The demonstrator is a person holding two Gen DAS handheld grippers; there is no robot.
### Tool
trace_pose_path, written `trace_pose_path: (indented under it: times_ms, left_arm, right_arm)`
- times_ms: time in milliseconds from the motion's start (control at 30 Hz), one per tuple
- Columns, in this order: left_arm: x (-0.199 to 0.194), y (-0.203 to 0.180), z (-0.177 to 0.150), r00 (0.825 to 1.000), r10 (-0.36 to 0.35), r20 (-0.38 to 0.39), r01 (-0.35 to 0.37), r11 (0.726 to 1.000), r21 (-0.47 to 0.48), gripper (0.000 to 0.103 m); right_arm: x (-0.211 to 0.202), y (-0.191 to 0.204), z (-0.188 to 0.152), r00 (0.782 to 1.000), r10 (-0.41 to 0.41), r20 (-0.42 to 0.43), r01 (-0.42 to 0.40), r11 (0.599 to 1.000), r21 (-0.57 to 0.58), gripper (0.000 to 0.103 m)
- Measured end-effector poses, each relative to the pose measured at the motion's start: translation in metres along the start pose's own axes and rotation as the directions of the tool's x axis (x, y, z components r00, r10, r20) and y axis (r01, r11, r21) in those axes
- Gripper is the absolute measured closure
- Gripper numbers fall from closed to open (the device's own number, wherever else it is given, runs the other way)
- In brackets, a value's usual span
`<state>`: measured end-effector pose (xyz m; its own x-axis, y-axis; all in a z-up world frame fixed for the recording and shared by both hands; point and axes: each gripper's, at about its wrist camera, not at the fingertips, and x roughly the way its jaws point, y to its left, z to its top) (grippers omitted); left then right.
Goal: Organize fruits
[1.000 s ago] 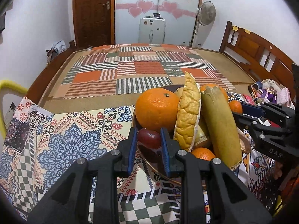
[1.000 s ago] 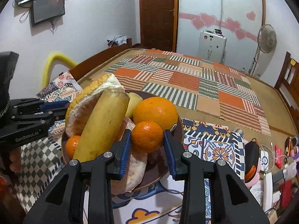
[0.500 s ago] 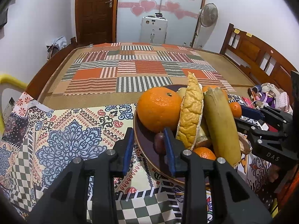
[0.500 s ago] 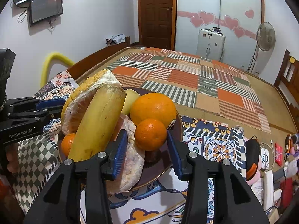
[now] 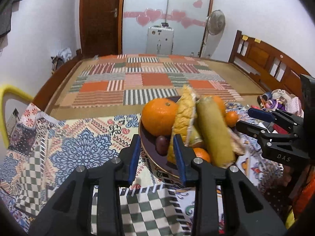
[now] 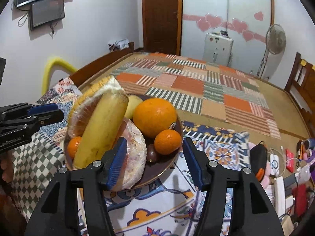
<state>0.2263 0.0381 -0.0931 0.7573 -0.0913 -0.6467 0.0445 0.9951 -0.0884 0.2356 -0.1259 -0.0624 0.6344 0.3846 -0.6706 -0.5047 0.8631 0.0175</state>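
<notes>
On patterned cloth (image 6: 157,206), brown plate (image 6: 157,169) heaped with fruit: big orange (image 6: 155,117), small orange (image 6: 167,142), banana (image 6: 102,129), dark plum (image 5: 161,145). Left gripper (image 5: 157,151) level, low before plate rim, jaws spread, empty. Right gripper (image 6: 153,157) angled down toward small orange, jaws wide apart, touching nothing

Bare cloth (image 5: 78,149) left of plate (image 5: 146,147), clutter (image 6: 285,169) crowding right side
</notes>
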Motion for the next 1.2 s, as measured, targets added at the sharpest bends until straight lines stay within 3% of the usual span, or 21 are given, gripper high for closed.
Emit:
trace_pose_path:
  times_ms: [233, 433, 667, 800, 867, 1000, 1100, 1200]
  left_arm:
    - [-0.094, -0.024, 0.004, 0.985, -0.020, 0.170, 0.017, 1.000, 0.019, 0.069]
    - [-0.184, -0.043, -0.001, 0.943, -0.028, 0.331, 0.022, 1.000, 0.022, 0.068]
    - [-0.256, -0.064, -0.026, 0.894, -0.015, 0.448, -0.003, 0.999, 0.039, 0.050]
    - [-0.277, -0.070, -0.041, 0.879, -0.012, 0.476, -0.013, 0.999, 0.049, 0.045]
    - [-0.284, -0.073, -0.047, 0.880, -0.013, 0.475, -0.018, 0.998, 0.060, 0.032]
    - [-0.295, -0.076, -0.057, 0.872, -0.009, 0.489, -0.022, 0.998, 0.058, 0.028]
    - [-0.301, -0.075, -0.064, 0.857, 0.019, 0.514, -0.050, 0.998, 0.046, 0.017]
    - [-0.305, -0.079, -0.067, 0.852, 0.025, 0.522, -0.059, 0.997, 0.049, 0.014]
  right_arm:
    - [-0.092, 0.018, 0.012, 0.983, -0.024, 0.180, 0.024, 1.000, 0.004, 0.048]
    - [-0.185, 0.048, 0.008, 0.933, -0.018, 0.360, 0.019, 1.000, 0.002, 0.048]
    - [-0.261, 0.078, -0.016, 0.868, -0.012, 0.497, 0.006, 1.000, 0.013, 0.047]
    - [-0.276, 0.083, -0.026, 0.841, -0.035, 0.539, 0.019, 0.999, 0.035, 0.028]
    - [-0.280, 0.086, -0.029, 0.834, -0.051, 0.550, 0.032, 0.999, 0.044, 0.020]
    - [-0.283, 0.090, -0.032, 0.827, -0.071, 0.558, 0.050, 0.997, 0.054, 0.012]
    - [-0.288, 0.092, -0.039, 0.819, -0.094, 0.566, 0.067, 0.995, 0.069, 0.001]
    - [-0.292, 0.093, -0.046, 0.816, -0.102, 0.569, 0.073, 0.995, 0.073, 0.000]
